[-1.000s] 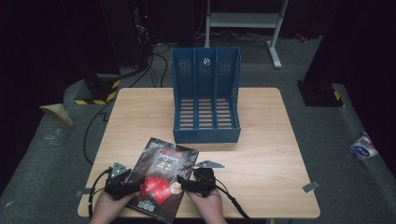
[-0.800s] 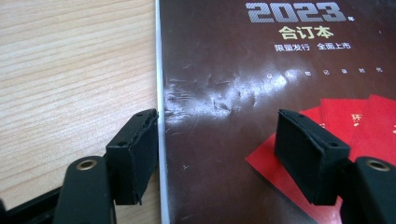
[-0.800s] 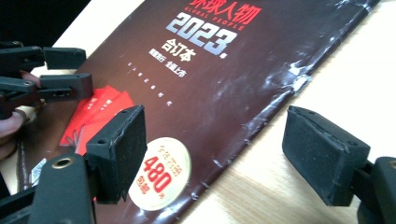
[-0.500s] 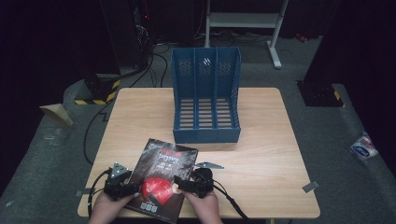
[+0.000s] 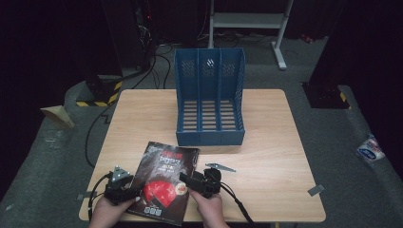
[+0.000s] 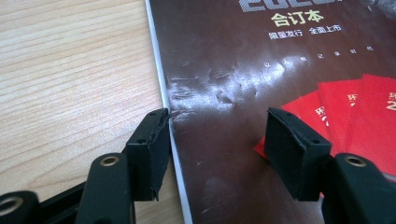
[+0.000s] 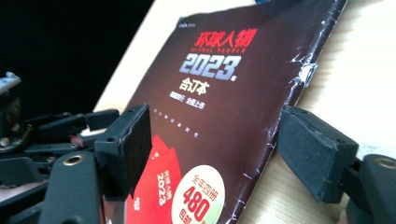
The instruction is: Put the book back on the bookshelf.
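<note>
so the dark magazine (image 5: 164,183) lies flat at the table's (image 5: 266,156) near edge, in front of the blue file rack (image 5: 209,99). left gripper (image 6: 217,154) straddles its left edge, right gripper (image 7: 219,154) its right edge. both jaw pairs have just been closing but aren't pinching it.

Blue file rack (image 5: 209,102) standing mid-table blocking the far side, bare wooden table (image 5: 280,161) lying open right of magazine (image 5: 164,180), small metal piece (image 5: 219,166) sitting nearby
</note>
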The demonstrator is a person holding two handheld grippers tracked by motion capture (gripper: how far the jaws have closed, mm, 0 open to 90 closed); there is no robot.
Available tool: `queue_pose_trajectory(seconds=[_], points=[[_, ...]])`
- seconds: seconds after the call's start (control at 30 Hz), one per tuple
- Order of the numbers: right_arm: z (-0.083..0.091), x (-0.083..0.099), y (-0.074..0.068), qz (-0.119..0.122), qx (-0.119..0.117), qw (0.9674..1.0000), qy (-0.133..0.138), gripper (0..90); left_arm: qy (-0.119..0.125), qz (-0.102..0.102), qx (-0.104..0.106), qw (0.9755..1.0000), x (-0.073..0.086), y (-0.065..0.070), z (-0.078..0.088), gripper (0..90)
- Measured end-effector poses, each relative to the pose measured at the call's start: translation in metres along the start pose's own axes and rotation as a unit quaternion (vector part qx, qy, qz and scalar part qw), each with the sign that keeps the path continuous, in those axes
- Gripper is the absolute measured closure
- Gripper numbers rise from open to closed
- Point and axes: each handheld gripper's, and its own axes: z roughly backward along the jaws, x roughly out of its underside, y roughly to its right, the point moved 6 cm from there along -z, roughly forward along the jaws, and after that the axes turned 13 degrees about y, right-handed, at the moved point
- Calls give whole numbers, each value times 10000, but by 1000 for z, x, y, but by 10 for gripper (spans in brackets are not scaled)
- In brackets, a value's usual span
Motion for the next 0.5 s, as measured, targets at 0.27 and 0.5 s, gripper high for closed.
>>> queue_pose_trajectory(seconds=[0.27,0.5], points=[[5,-6,-13,-96,-642,9971,385,382,21,44,11,10000,1,-1,0,412],[-1,9,-12,54,-535,9985,-52,470,37,24,35,10000,1,-2,1,411]])
